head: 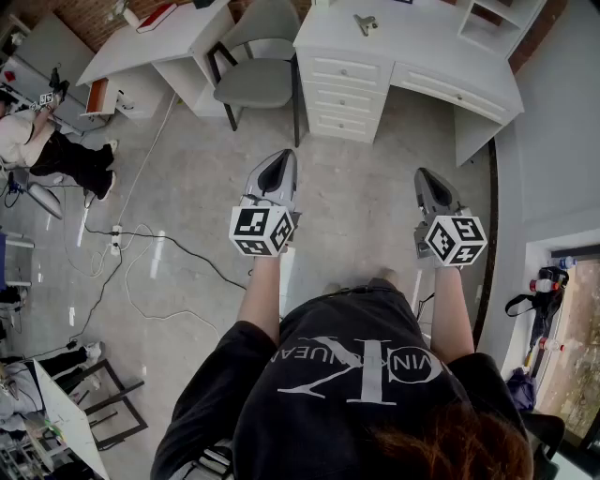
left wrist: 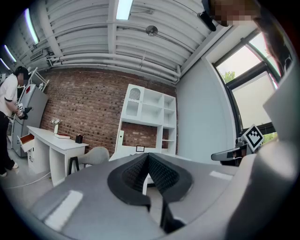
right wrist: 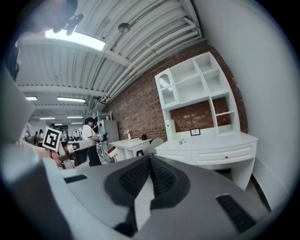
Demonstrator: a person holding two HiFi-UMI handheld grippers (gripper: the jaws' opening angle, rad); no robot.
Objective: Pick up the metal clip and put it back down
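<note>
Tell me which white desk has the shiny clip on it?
The drawer desk on the right; the metal clip lies on top. The left desk has none.

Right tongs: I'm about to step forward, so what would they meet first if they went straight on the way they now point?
Most likely the white desk. The shut right tongs point roughly level at its front, and nothing shows in between. Depth is unclear, so I can't tell the exact spot.

Shiny metal clip (head: 366, 23), matt desk (head: 417, 47) (painted), brick wall (left wrist: 84, 108)
</note>
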